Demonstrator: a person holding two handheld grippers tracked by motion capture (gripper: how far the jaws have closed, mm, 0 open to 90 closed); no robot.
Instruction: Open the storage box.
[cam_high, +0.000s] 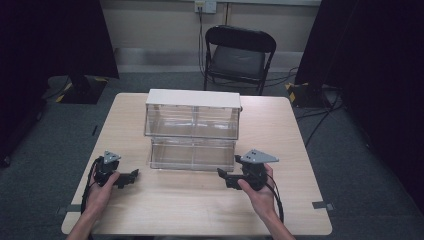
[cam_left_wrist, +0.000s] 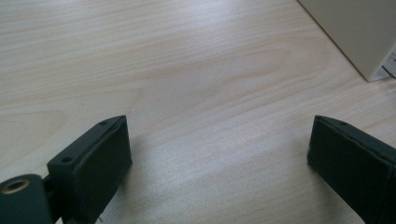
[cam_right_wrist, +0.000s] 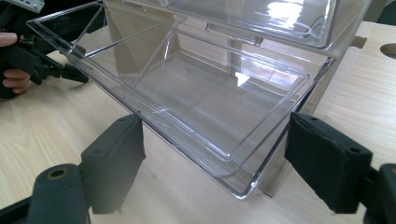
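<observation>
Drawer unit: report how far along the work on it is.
Done: the lower drawer of the clear drawer unit stands pulled out toward the person and looks empty. In hand: nothing; the left claw and right claw are open, resting on the table, the right aimed at the drawer's corner. Left: likely gripping the drawer, whichever way it goes.

Wood-grain table (cam_high: 200, 210) sits under the left claw (cam_high: 131, 176) and right claw (cam_high: 223, 176). From here I see a black folding chair (cam_high: 239, 55) well beyond the right claw, past the table's far edge, on grey carpet (cam_high: 45, 150). A wall socket (cam_high: 205, 6) is above the chair. One black curtain (cam_high: 50, 35) is far outboard of the left claw, another curtain (cam_high: 380, 75) outboard of the right. A grey tape strip (cam_high: 320, 205) lies on the floor, outboard of the right claw and nearer me.
</observation>
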